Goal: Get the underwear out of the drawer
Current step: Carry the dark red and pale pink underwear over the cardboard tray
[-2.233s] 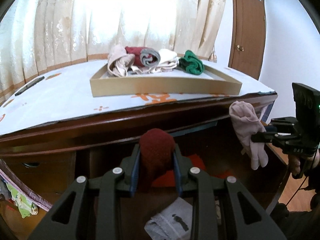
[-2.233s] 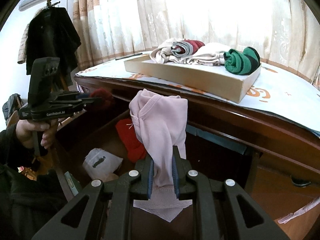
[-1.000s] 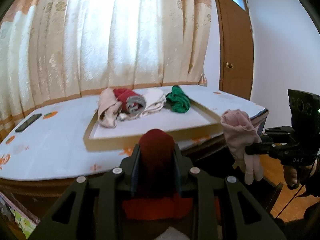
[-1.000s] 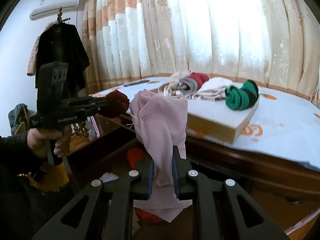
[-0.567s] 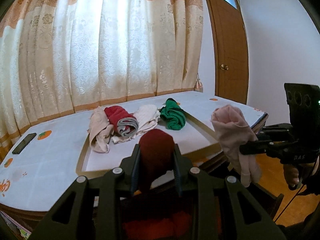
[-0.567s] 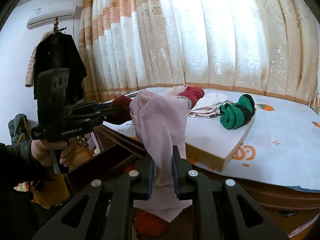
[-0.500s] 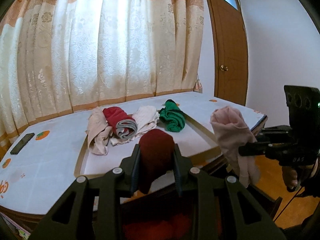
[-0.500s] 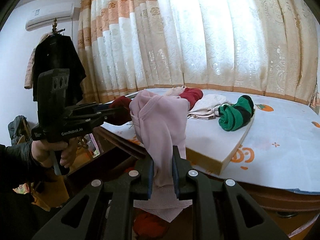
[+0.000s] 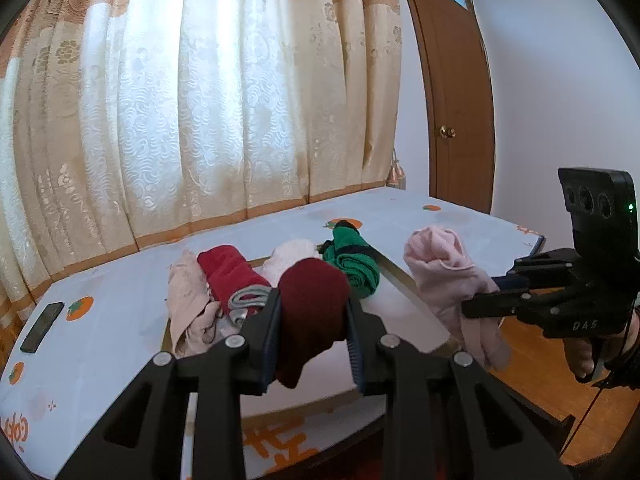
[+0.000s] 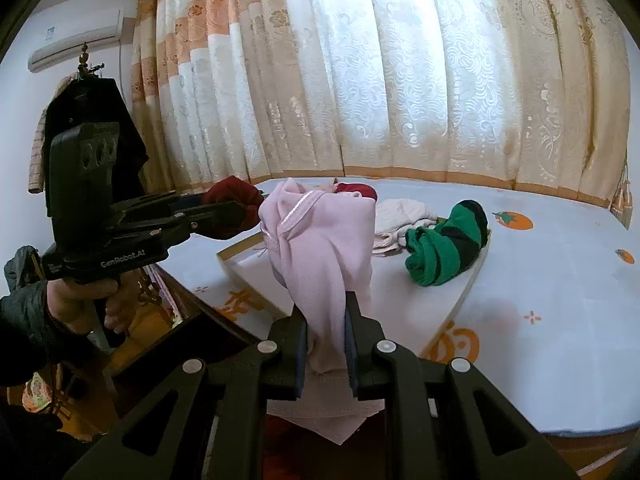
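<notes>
My left gripper (image 9: 313, 334) has its jaws clamped on the dark red underwear (image 9: 310, 312), held above the near edge of the tray (image 10: 474, 276) on the counter (image 9: 120, 320). My right gripper (image 10: 326, 342) pinches the pink underwear (image 10: 320, 248) nearly shut, just right of it. Both pieces hide part of the tray's pile; the drawer itself is cut off below.

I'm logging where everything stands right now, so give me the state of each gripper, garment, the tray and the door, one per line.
left gripper: shut on dark red underwear, raised.
right gripper: shut on pink underwear, raised.
green striped garment: bunched, lying in tray.
red and grey garment: rolled, in tray.
tray: on the tabletop, holding several garments.
door: closed.
phone: flat on tabletop.
</notes>
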`<state>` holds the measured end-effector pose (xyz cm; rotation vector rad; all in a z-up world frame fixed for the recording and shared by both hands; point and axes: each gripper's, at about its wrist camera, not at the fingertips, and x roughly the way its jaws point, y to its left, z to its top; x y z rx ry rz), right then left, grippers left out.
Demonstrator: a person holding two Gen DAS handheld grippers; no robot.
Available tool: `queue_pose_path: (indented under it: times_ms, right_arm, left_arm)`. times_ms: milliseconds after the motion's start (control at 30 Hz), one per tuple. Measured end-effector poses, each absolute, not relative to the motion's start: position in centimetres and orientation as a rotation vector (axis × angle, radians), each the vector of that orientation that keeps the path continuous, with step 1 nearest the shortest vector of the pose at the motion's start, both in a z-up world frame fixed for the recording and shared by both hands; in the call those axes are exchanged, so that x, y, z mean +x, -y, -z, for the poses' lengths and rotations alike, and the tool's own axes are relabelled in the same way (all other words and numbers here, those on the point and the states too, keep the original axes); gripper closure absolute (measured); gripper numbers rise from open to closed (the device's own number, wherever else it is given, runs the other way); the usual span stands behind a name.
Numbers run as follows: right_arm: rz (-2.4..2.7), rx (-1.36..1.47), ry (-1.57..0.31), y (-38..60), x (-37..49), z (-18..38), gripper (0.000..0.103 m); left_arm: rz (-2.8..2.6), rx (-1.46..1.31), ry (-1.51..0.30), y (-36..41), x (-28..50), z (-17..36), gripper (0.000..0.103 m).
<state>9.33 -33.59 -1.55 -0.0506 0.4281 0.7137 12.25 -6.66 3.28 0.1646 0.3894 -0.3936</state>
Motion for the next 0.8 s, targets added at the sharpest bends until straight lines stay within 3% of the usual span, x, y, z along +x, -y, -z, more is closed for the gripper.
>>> queue_pose_path:
  times_ms: [800]
  right_arm:
    - [-0.650, -0.018, -0.487, 32.8, 17.5, -1.6, 0.085]
  left_arm:
    - [0.378, 0.150, -0.474, 7.3, 20.5, -4.9, 0.076]
